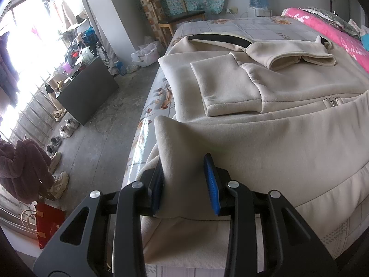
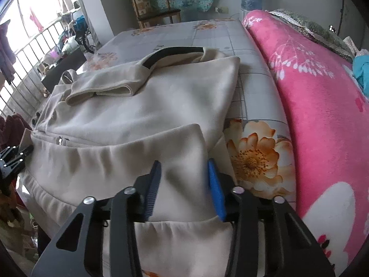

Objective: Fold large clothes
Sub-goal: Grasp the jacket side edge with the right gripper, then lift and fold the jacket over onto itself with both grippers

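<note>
The jacket [image 1: 288,92] is spread on the bed [image 1: 242,26], filling the middle of the left wrist view. Its hem is folded up at the lower centre, where the left gripper [image 1: 184,182] is set around a raised fold. Two sleeves [image 1: 290,56] are laid across its upper part. A chair [image 1: 175,16] is placed behind the bed, at the upper centre; shoes [image 1: 62,129] are lined on the floor at the left. In the right wrist view, a blanket [image 2: 318,106] is laid along the right, beside the jacket, and the right gripper [image 2: 182,184] is set around the hem at the lower centre.
</note>
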`<act>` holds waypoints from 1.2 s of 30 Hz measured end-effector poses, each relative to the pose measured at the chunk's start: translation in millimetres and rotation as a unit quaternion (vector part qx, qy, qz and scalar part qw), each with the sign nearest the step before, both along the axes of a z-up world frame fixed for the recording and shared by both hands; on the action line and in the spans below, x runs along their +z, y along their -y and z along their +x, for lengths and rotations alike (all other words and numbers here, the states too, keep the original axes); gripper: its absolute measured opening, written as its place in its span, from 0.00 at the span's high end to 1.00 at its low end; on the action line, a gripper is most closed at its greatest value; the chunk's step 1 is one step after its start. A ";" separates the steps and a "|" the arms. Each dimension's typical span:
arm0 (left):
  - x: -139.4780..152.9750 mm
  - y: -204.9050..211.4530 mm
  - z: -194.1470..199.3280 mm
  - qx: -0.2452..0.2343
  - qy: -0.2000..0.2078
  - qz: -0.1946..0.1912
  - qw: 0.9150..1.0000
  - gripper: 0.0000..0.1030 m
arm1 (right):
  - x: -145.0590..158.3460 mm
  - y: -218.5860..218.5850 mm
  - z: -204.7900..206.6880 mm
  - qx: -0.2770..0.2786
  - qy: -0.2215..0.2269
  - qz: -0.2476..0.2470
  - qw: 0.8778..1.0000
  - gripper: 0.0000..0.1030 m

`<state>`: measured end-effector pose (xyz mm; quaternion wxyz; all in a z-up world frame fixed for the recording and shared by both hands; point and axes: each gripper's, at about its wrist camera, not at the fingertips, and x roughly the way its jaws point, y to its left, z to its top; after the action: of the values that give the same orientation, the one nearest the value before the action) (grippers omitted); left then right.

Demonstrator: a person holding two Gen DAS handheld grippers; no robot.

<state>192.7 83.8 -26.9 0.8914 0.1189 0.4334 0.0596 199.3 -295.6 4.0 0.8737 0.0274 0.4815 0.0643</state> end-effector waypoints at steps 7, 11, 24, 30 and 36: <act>0.2 -0.1 0.2 0.000 0.000 0.000 1.000 0.69 | 1.6 -11.1 -1.5 0.008 0.001 -0.053 0.999 0.78; 0.0 -0.1 0.2 0.000 -0.001 0.002 1.000 0.69 | 4.6 -23.0 -8.0 0.025 0.010 -0.087 0.996 0.78; 0.4 0.0 0.0 0.001 -0.001 0.003 1.000 0.69 | -6.8 -42.7 -7.6 0.035 0.017 -0.174 0.984 0.77; 0.3 -0.6 -0.3 0.001 -0.001 0.003 1.000 0.69 | -8.2 -47.0 -11.3 0.028 0.026 -0.187 0.982 0.77; 0.6 -1.3 -1.0 0.001 0.001 0.005 1.000 0.69 | -8.3 -52.4 -17.0 0.015 0.036 -0.207 0.978 0.91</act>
<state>191.6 85.1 -26.4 0.8909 0.1229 0.4327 0.0624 182.3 -243.2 -4.3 0.8760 -0.1635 0.4532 -0.0224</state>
